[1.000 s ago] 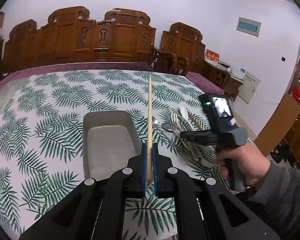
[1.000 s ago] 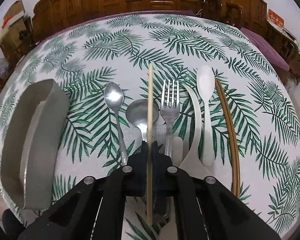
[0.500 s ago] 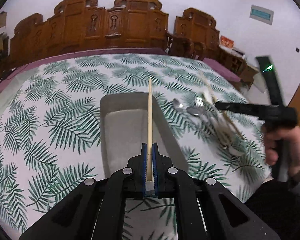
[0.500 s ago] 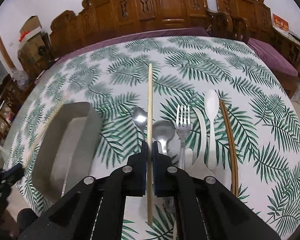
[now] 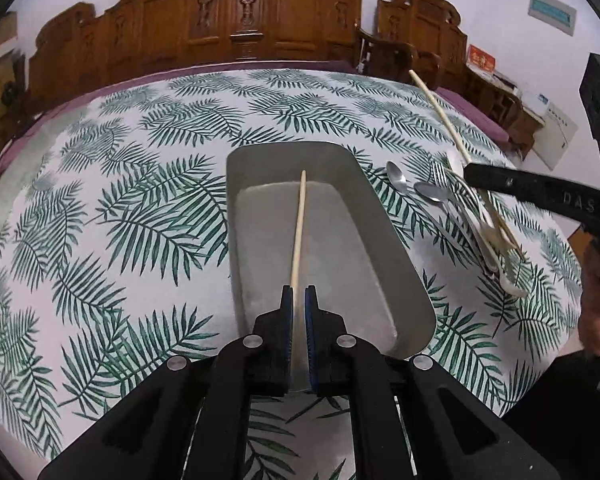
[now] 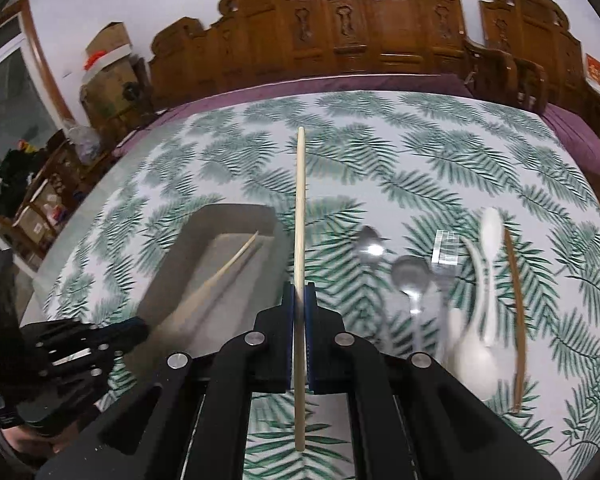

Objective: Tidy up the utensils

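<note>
Now L gripper (image 5: 299, 300), pinching a chopstick (image 5: 298, 228), has dropped over the tray (image 5: 404, 280). R gripper (image 6: 299, 300) lifted 2nd chopstick (image 6: 300, 208) off the row right of tray; both ready for drop-in.

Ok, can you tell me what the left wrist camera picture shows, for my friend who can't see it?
The left gripper holds a pale chopstick pointing down into a grey tray on a leaf-print tablecloth. To the right lie spoons, and the right gripper carries another chopstick.
</note>
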### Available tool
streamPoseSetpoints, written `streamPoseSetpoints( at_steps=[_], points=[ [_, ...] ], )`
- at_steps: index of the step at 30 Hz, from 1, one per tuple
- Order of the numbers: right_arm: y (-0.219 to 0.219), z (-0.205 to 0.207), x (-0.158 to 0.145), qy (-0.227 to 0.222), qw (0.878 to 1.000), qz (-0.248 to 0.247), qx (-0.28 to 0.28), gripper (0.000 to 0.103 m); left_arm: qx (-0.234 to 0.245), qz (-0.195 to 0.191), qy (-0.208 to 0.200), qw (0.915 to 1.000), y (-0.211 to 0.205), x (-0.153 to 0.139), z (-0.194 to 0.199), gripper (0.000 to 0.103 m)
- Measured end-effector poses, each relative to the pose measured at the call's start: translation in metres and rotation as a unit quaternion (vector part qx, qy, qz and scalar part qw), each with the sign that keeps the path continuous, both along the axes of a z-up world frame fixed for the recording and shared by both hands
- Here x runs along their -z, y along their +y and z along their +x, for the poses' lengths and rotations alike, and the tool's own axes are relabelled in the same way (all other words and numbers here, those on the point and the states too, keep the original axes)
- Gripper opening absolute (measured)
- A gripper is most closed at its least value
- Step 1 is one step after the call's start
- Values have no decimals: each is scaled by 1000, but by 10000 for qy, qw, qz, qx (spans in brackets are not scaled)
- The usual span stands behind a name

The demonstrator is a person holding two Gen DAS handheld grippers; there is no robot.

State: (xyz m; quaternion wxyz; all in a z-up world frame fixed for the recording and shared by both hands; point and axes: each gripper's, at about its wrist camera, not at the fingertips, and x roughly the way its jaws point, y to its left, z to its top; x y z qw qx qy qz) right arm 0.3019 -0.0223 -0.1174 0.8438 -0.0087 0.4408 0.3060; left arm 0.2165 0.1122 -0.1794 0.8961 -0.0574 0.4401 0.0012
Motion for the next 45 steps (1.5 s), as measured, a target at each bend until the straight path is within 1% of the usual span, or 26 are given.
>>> streamPoseSetpoints(
  at_steps=[4, 9, 13, 16, 23, 26, 29, 32, 37, 38, 39, 45],
  points=[
    [22, -8, 0, 55, 9997, 101, -211, 6, -94, -43, -129, 9999, 6, -9, -6, 5],
    [52, -14, 6, 155, 9986, 194, -467, 6, -323, -173, -364, 9987, 20, -26, -22, 5],
    [78, -13, 17, 273, 9977, 190, -586, 6, -466, -148, -499, 9976, 32, -37, -32, 5],
    [91, -9, 28, 394, 9974, 172, -574, 6, -557, -91, -582, 9967, 39, -44, -39, 5],
    [102, -8, 52, 514, 9974, -35, -510, 6, -626, -107, -659, 9958, 47, -49, -46, 5],
    [103, -9, 55, 487, 9975, -101, -508, 8, -627, -114, -669, 9957, 48, -50, -46, 5],
    [97, -8, 51, 458, 9975, -46, -527, 9, -599, -100, -678, 9959, 44, -50, -46, 5],
    [87, -11, 40, 312, 9980, 12, -558, 9, -549, -89, -690, 9961, 39, -53, -46, 5],
    [50, -15, 19, -10, 9986, 41, -525, 9, -402, -69, -720, 9966, 22, -57, -45, 6],
    [42, -15, 17, -48, 9987, 54, -501, 9, -369, -66, -729, 9966, 17, -59, -44, 11],
    [28, -15, 12, -111, 9989, 63, -454, 9, -333, -66, -756, 9966, 12, -60, -43, 20],
    [-37, -11, -4, -414, 9990, -68, -125, 9, -59, -111, -829, 9965, -21, -64, -36, 39]
  ],
)
